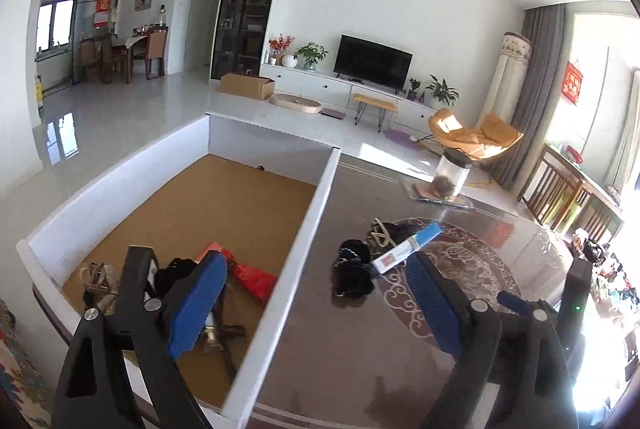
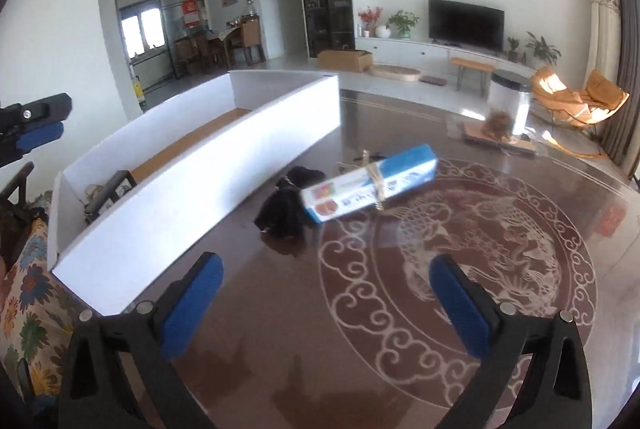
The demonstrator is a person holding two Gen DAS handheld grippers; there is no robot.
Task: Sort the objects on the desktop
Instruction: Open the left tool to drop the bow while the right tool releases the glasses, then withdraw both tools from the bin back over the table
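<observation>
Holding both grippers over the bench (image 2: 520,269), we find the left gripper (image 1: 316,293) and right gripper (image 2: 326,293) with jaws apart and unloaded. At 12 o'clock from the right gripper, the blue-and-white box (image 2: 372,189) lies on the bench, touching the black cloth (image 2: 282,205), just beside the white tray (image 2: 192,185).

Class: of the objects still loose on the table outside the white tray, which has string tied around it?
The blue-and-white box. The black bundle beside it and the clear jar farther back carry no string.
</observation>
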